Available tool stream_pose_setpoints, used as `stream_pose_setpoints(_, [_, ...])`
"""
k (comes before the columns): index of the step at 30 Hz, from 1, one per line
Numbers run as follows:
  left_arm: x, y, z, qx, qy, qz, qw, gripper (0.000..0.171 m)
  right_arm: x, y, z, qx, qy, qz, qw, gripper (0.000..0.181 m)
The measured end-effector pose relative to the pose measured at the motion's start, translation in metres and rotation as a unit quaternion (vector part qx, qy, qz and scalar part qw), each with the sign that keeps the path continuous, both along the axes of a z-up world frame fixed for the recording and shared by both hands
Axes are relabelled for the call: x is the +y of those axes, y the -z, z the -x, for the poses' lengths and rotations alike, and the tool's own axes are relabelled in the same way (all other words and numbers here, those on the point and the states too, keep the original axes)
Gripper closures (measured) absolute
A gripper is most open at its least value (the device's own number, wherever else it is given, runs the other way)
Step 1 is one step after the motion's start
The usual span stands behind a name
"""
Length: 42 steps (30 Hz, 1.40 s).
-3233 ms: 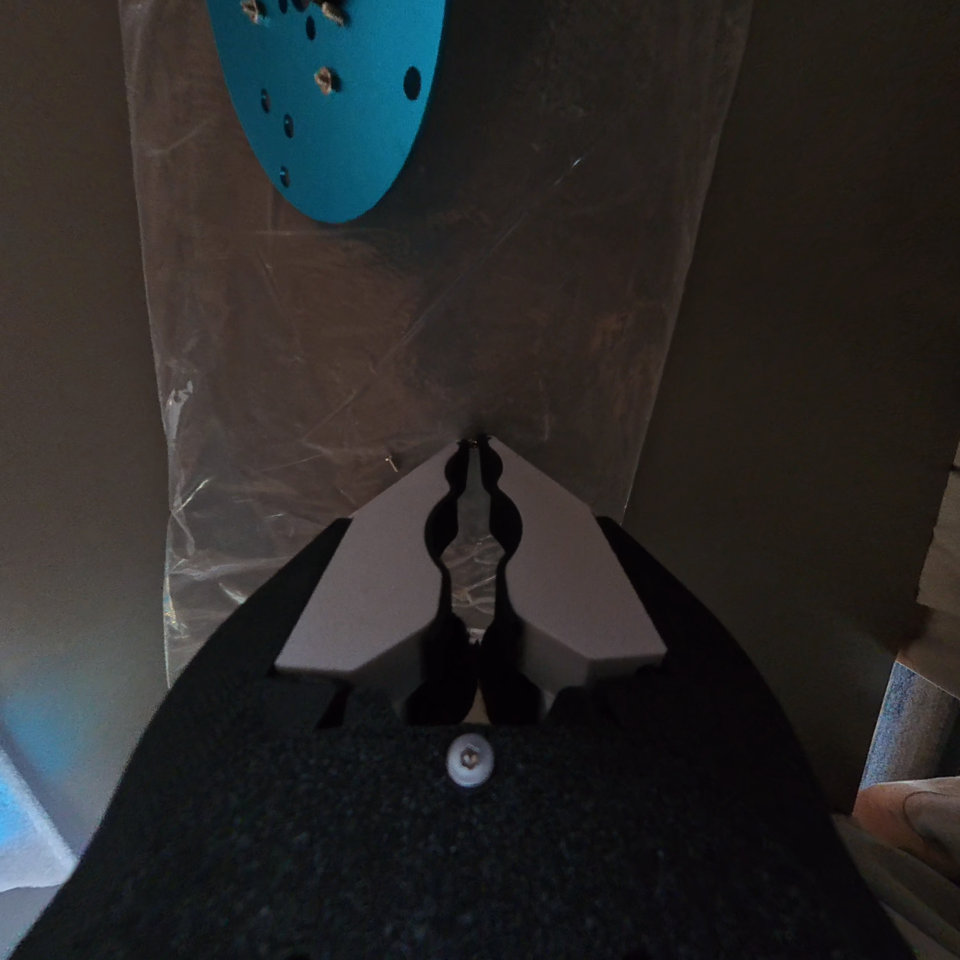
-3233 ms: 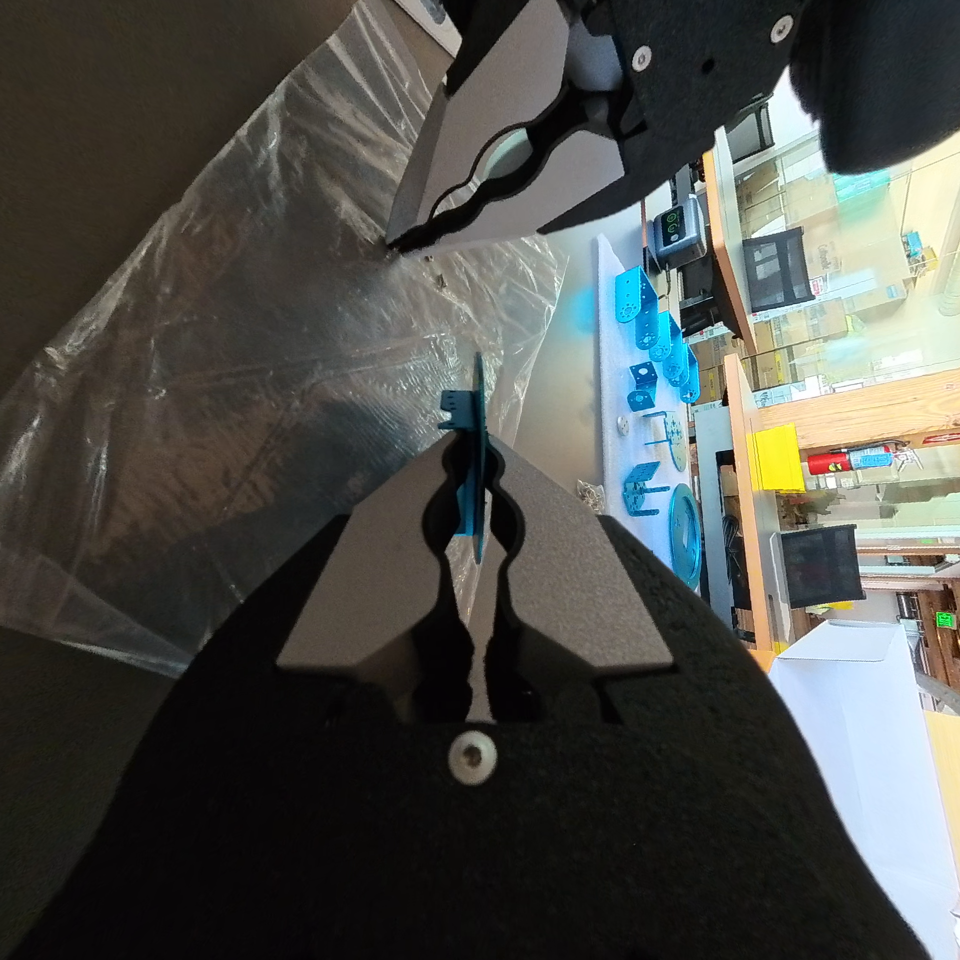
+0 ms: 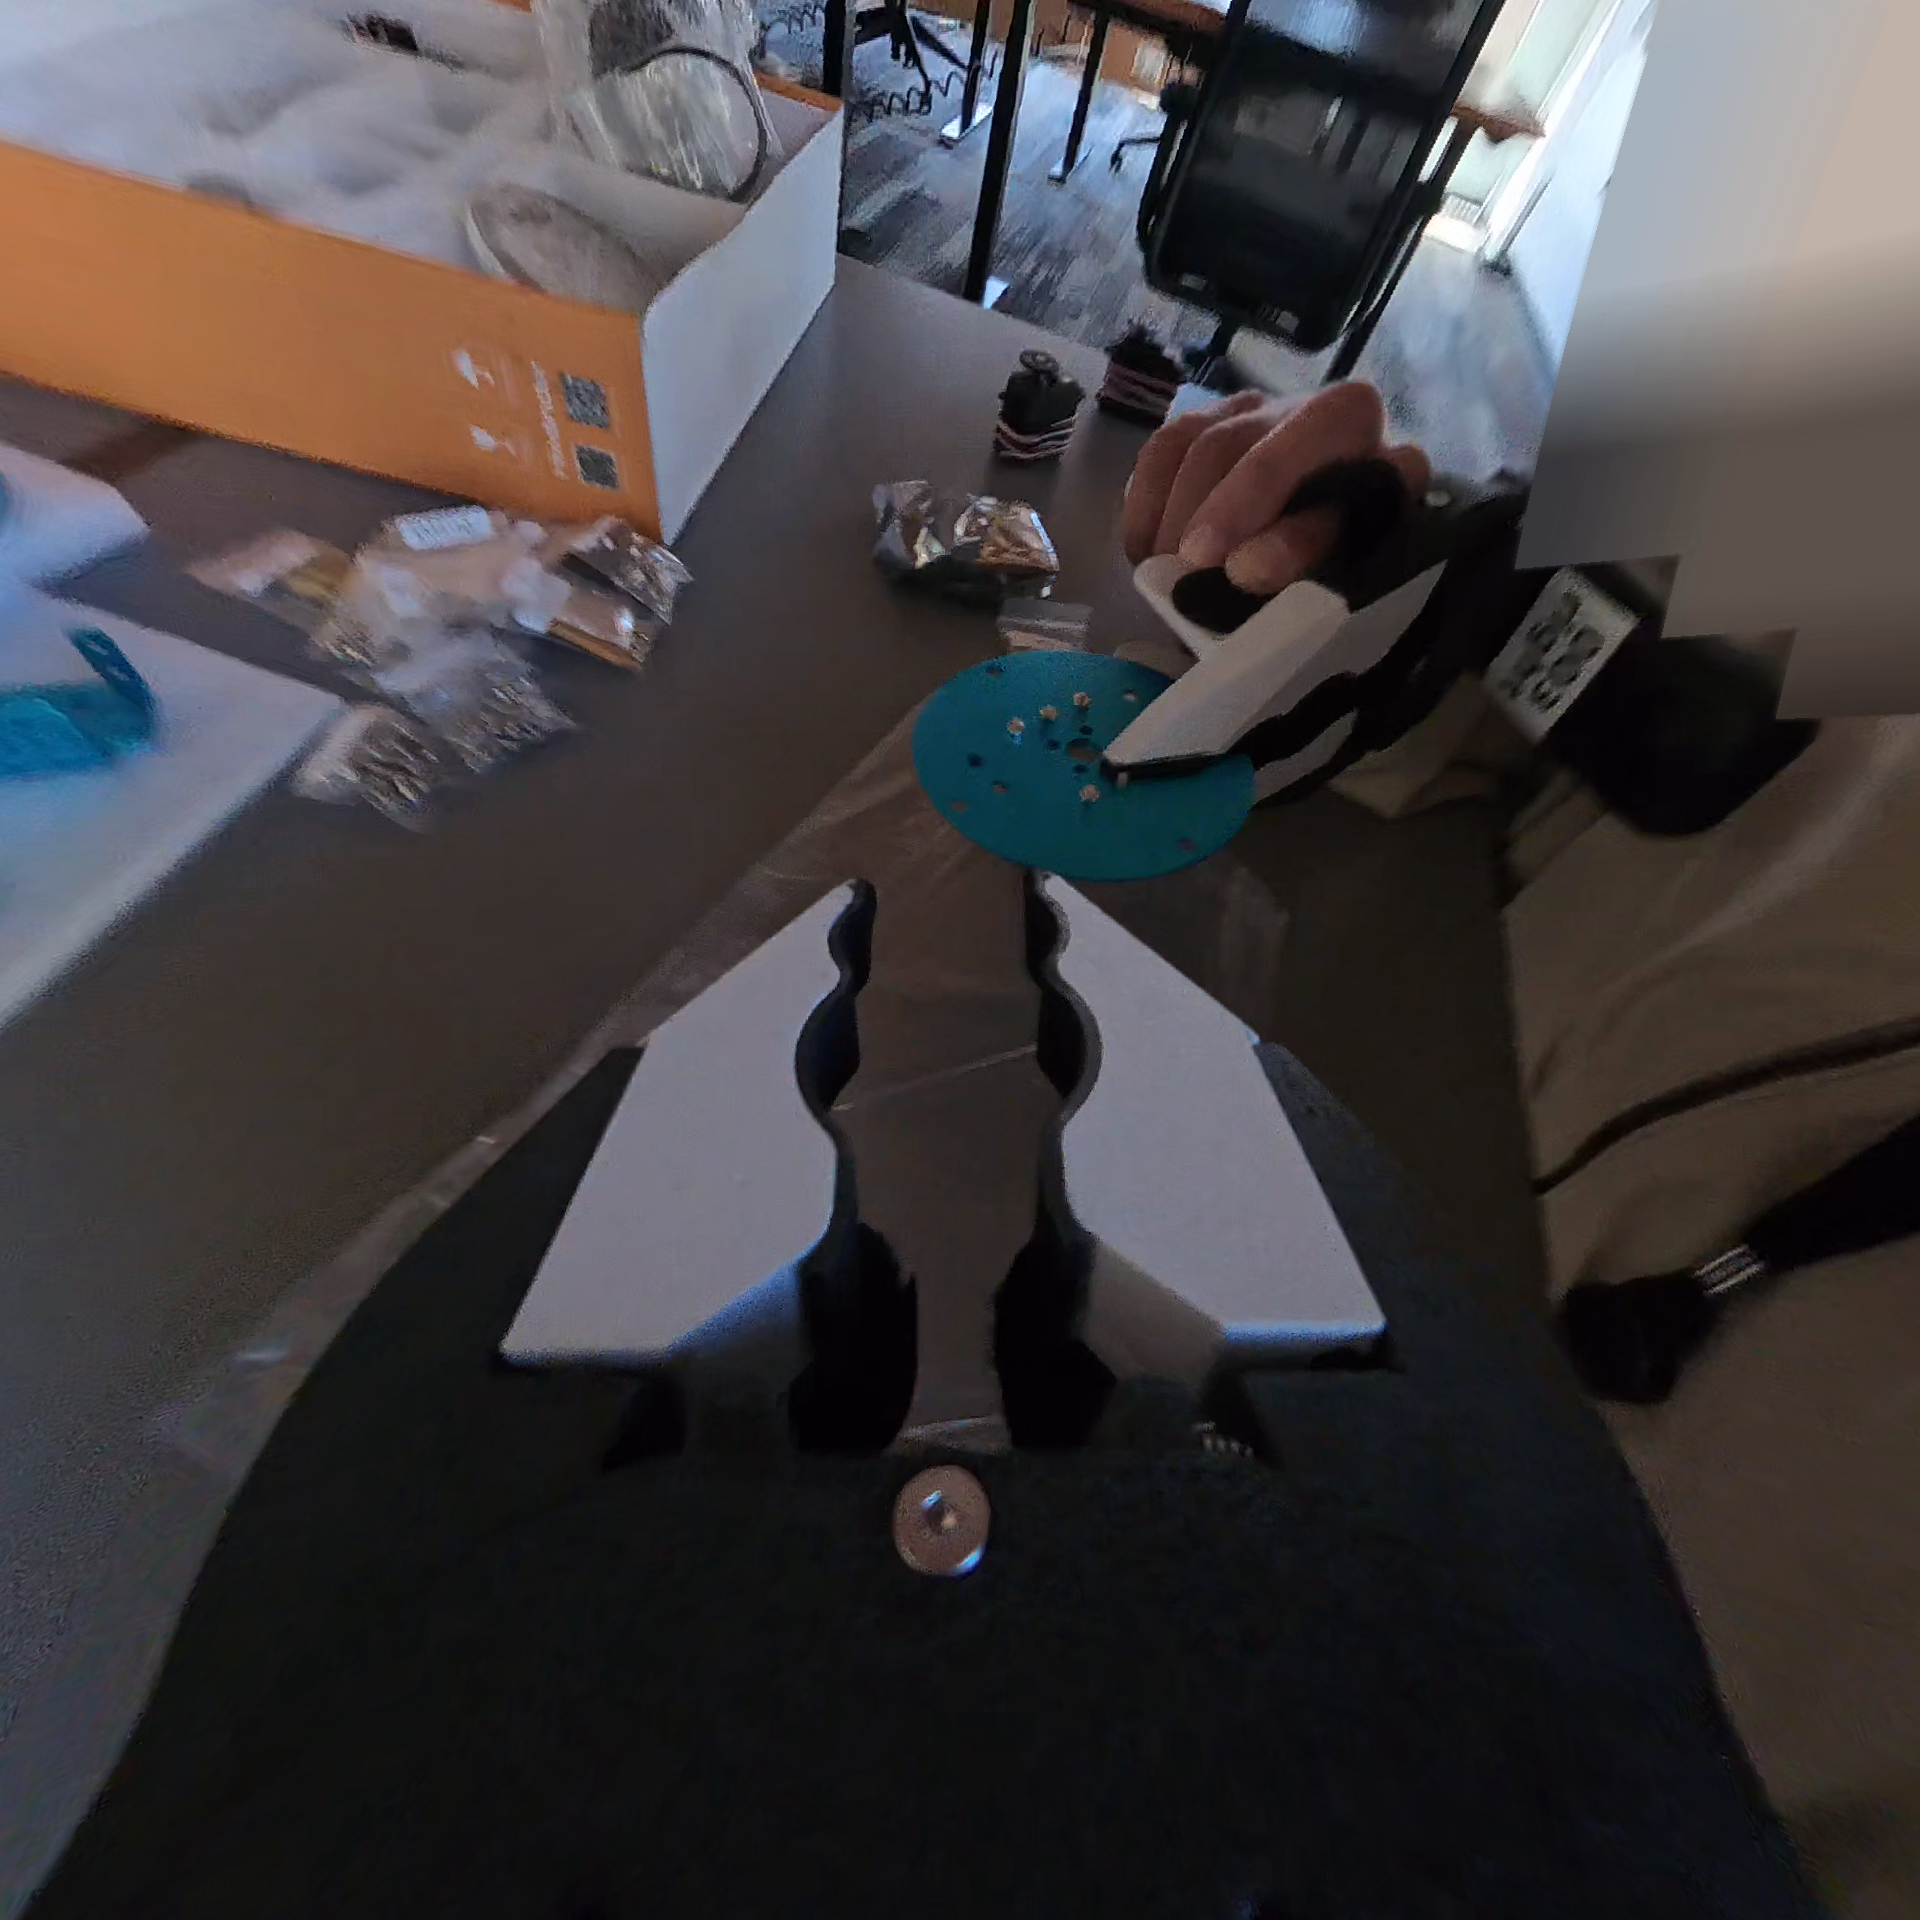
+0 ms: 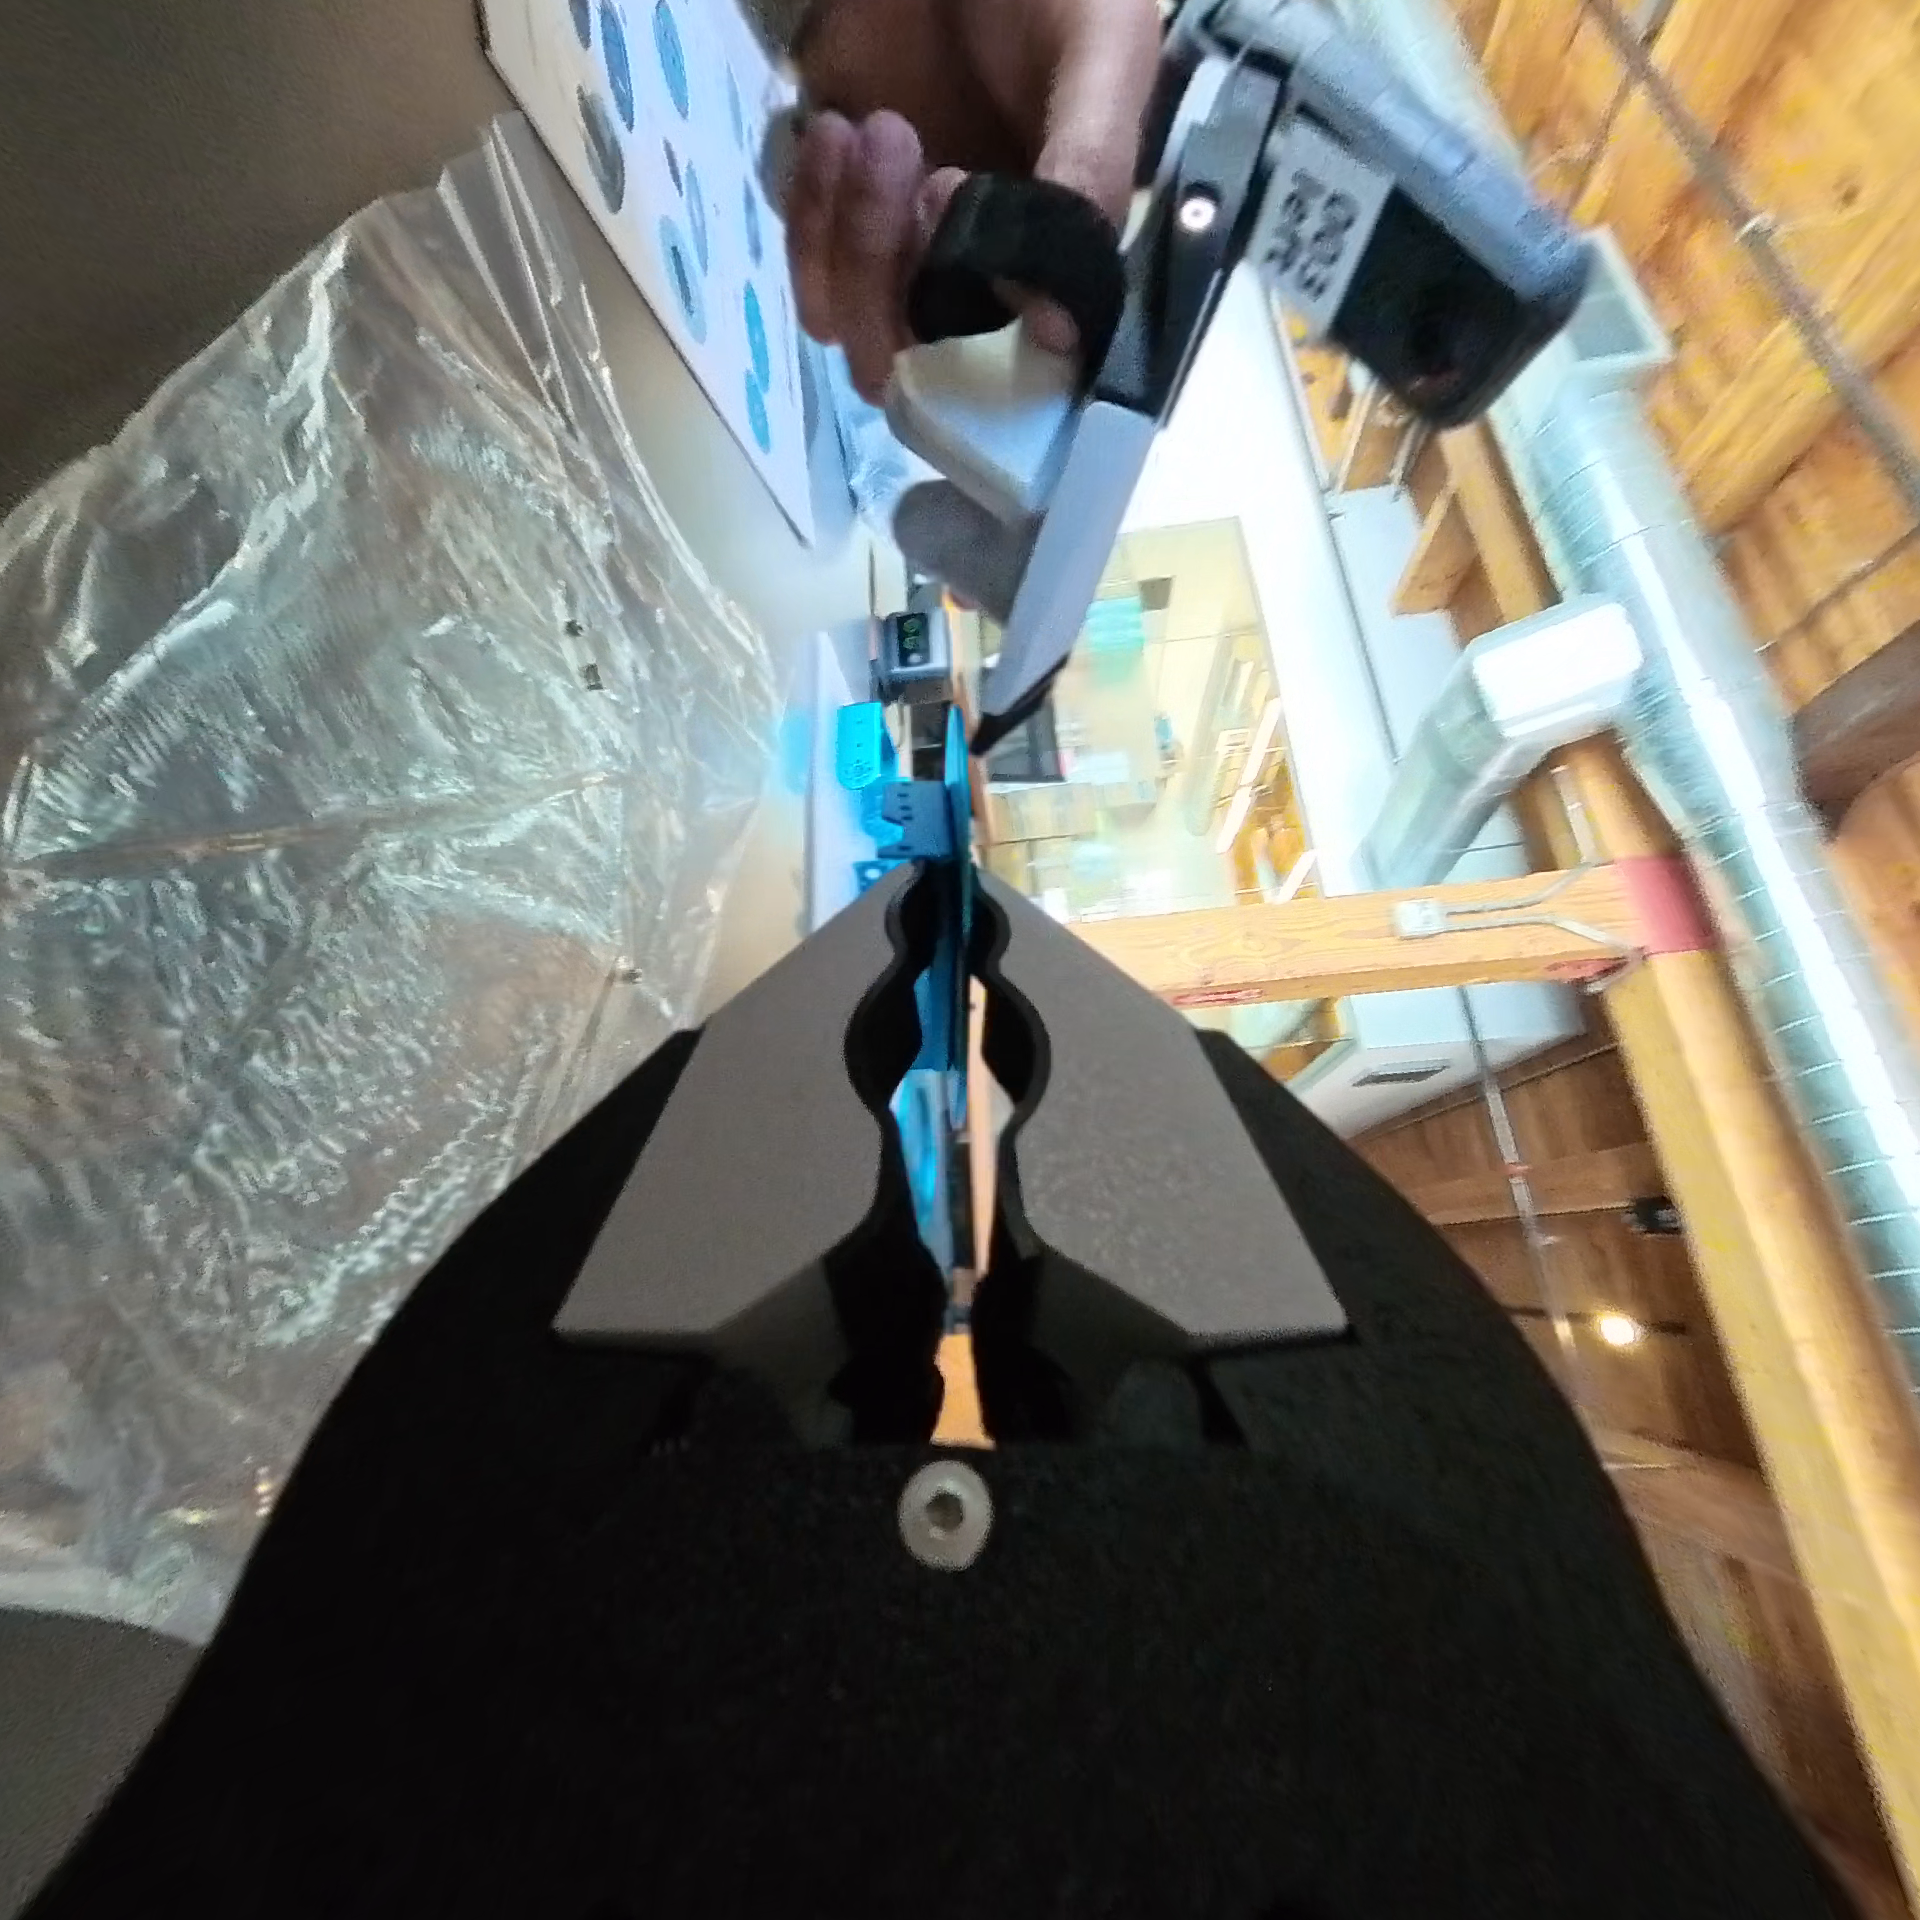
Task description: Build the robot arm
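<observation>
My left gripper (image 3: 948, 888) is open and empty, held above a clear plastic bag (image 3: 790, 862) on the dark table. Just ahead of it is a blue round plate with holes and small screws (image 3: 1039, 790). My right gripper (image 3: 1117, 771) is shut on that plate from the right, with a hand on its handle. In the right wrist view the plate (image 4: 956, 800) shows edge-on between the shut fingers of my right gripper (image 4: 943, 883), with a blue bracket on its left face. My left gripper (image 4: 1006, 698) comes in from above, its tip close to the plate's far edge. The bag (image 4: 364, 727) lies to the left.
An orange and white box (image 3: 416, 343) stands at the back left. Small hardware packets (image 3: 468, 613) and foil packets (image 3: 966, 540) lie on the table. Two servo motors (image 3: 1039, 405) sit farther back. A white foam sheet with blue brackets (image 3: 62, 717) is at left. Tip to tip, the grippers are about 5 cm apart.
My left gripper was shut with its tips down on the bag; it has lifted, opened and turned towards the plate. My right gripper still holds the plate.
</observation>
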<state>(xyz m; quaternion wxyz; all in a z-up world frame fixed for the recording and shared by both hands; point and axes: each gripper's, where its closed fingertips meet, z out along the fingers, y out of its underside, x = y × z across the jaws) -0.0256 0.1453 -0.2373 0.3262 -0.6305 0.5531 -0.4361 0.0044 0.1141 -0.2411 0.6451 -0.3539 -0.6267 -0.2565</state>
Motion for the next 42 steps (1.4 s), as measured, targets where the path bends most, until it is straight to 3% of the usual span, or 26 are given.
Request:
stream_pose_setpoints(2, [-0.007, 0.001, 0.000, -0.030, -0.003, 0.087, 0.996, 0.142, 0.001, -0.001, 0.001, -0.019, 0.005, -0.029, 0.999, 0.180])
stream_pose_setpoints(4, [-0.016, -0.009, 0.000, -0.089, 0.019, 0.201, 0.975, 0.142, 0.002, -0.001, 0.004, -0.024, 0.003, -0.036, 0.999, 0.179])
stream_pose_setpoints(6, [-0.018, -0.015, 0.002, -0.125, 0.032, 0.270, 0.954, 0.143, 0.003, 0.002, 0.008, -0.031, 0.001, -0.038, 0.999, 0.179])
stream_pose_setpoints(9, [-0.011, -0.017, 0.007, -0.142, 0.018, 0.265, 0.954, 0.142, 0.004, 0.000, 0.015, 0.003, -0.007, 0.000, 1.000, 0.179])
stream_pose_setpoints(11, [-0.006, -0.020, 0.014, -0.139, 0.009, 0.218, 0.966, 0.142, 0.006, -0.014, 0.019, 0.096, -0.031, 0.079, 0.992, 0.178])
stream_pose_setpoints(13, [-0.003, -0.023, 0.020, -0.130, -0.001, 0.172, 0.976, 0.143, 0.009, -0.033, 0.020, 0.189, -0.060, 0.174, 0.965, 0.179])
stream_pose_setpoints(16, [-0.002, -0.021, 0.028, -0.109, -0.016, 0.106, 0.988, 0.143, 0.013, -0.053, 0.018, 0.270, -0.112, 0.295, 0.910, 0.178])
stream_pose_setpoints(18, [0.001, -0.011, 0.033, -0.074, -0.029, 0.059, 0.995, 0.143, 0.023, -0.058, 0.008, 0.277, -0.116, 0.370, 0.879, 0.178])
stream_pose_setpoints(21, [0.001, 0.011, 0.038, 0.008, -0.021, 0.007, 1.000, 0.143, 0.022, -0.071, -0.012, 0.291, -0.169, 0.484, 0.807, 0.178])
stream_pose_setpoints(23, [0.004, 0.022, 0.035, 0.039, -0.004, -0.027, 0.999, 0.144, 0.012, -0.076, -0.024, 0.302, -0.221, 0.564, 0.736, 0.178])
stream_pose_setpoints(24, [0.005, 0.024, 0.032, 0.037, 0.012, -0.044, 0.998, 0.150, 0.005, -0.069, -0.027, 0.291, -0.234, 0.618, 0.691, 0.178])
stream_pose_setpoints(26, [0.009, 0.026, 0.030, 0.034, 0.055, -0.095, 0.993, 0.161, 0.003, -0.051, -0.034, 0.301, -0.237, 0.666, 0.641, 0.178])
stream_pose_setpoints(28, [0.020, 0.028, 0.033, 0.060, 0.051, -0.093, 0.993, 0.167, -0.005, -0.039, -0.038, 0.327, -0.262, 0.718, 0.556, 0.178])
stream_pose_setpoints(29, [0.020, 0.029, 0.035, 0.073, 0.063, -0.072, 0.993, 0.165, -0.006, -0.034, -0.039, 0.343, -0.272, 0.727, 0.529, 0.179])
stream_pose_setpoints(30, [0.016, 0.033, 0.037, 0.086, 0.080, -0.045, 0.992, 0.163, -0.008, -0.027, -0.038, 0.342, -0.267, 0.735, 0.521, 0.178])
stream_pose_setpoints(31, [0.012, 0.039, 0.039, 0.100, 0.097, -0.029, 0.990, 0.161, -0.012, -0.019, -0.037, 0.323, -0.257, 0.736, 0.536, 0.178])
stream_pose_setpoints(34, [0.011, 0.071, 0.048, 0.155, 0.108, -0.067, 0.980, 0.161, -0.008, 0.001, -0.033, 0.278, -0.199, 0.693, 0.635, 0.178])
stream_pose_setpoints(37, [0.005, 0.086, 0.052, 0.168, 0.111, -0.077, 0.976, 0.158, -0.009, 0.005, -0.028, 0.259, -0.178, 0.654, 0.688, 0.178])
stream_pose_setpoints(39, [0.009, 0.091, 0.051, 0.166, 0.097, -0.082, 0.978, 0.158, -0.010, 0.006, -0.025, 0.258, -0.178, 0.641, 0.701, 0.178])
stream_pose_setpoints(42, [0.014, 0.099, 0.052, 0.182, 0.084, -0.104, 0.974, 0.158, -0.013, 0.007, -0.021, 0.258, -0.186, 0.644, 0.696, 0.178])
